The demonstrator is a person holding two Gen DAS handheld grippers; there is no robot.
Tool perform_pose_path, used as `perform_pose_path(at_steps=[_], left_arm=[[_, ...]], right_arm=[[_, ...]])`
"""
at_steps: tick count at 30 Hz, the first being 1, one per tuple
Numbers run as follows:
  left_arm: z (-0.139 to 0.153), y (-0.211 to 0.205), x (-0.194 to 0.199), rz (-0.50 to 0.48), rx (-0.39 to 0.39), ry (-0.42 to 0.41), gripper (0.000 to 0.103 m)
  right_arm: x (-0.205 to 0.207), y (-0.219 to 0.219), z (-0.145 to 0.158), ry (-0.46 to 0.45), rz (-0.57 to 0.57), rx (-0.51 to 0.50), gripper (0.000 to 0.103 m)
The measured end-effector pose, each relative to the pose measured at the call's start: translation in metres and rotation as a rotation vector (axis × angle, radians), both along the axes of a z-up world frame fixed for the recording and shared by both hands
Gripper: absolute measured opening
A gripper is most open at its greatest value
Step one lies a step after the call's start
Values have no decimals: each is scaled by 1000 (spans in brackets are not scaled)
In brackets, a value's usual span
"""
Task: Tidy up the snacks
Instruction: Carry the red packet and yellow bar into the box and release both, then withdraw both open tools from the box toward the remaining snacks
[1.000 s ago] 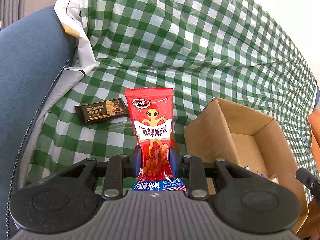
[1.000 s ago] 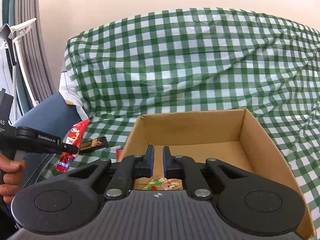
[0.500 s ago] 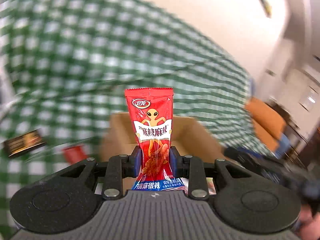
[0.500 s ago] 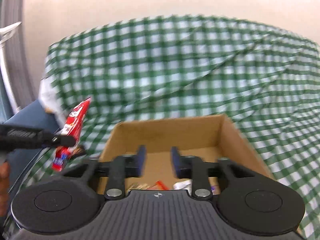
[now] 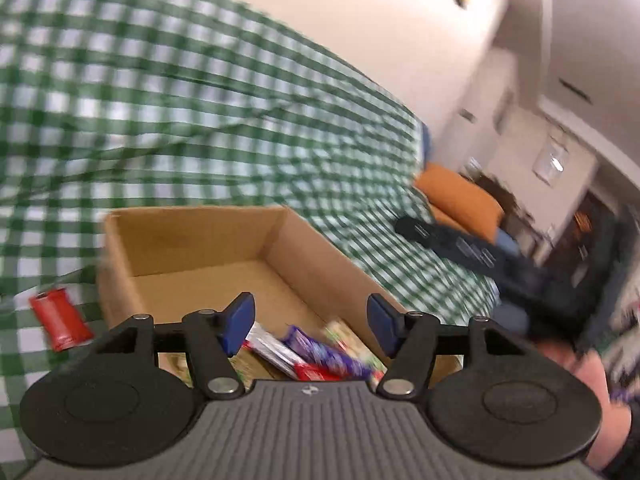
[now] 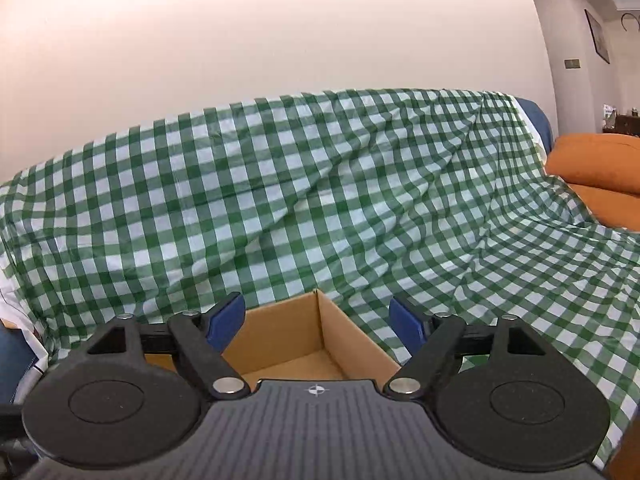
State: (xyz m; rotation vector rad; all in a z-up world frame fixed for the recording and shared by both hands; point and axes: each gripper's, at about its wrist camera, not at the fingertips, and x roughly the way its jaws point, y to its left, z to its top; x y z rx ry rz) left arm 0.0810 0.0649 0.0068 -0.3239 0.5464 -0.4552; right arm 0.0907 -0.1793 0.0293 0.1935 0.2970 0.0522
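In the left wrist view an open cardboard box sits on the green checked cloth. Several snack packets lie in its near end. My left gripper is open and empty above those packets. A small red packet lies on the cloth left of the box. The right gripper shows as a blurred black bar to the right, held by a hand. In the right wrist view my right gripper is open and empty above the box's far corner.
The green checked cloth covers a sofa seat and back. An orange cushion lies at the right end, also in the left wrist view. A pale wall rises behind the sofa.
My left gripper swung over the box, opened and let go of the red spicy snack packet. My right gripper opened wide and rose, so the box's contents dropped out of its view.
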Motion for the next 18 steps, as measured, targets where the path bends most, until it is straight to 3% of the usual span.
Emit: perform_pose_path(at_steps=[4, 8, 12, 18], left_arm=[[0, 17, 3, 108, 2, 16, 69], [8, 28, 1, 169, 44, -18, 73], [9, 34, 1, 196, 69, -34, 74], [4, 43, 3, 219, 119, 20, 74]], right_arm=[[4, 7, -1, 14, 24, -15, 82], [11, 17, -1, 33, 50, -32, 85], [11, 26, -1, 50, 81, -40, 85], [9, 33, 0, 54, 107, -60, 85]])
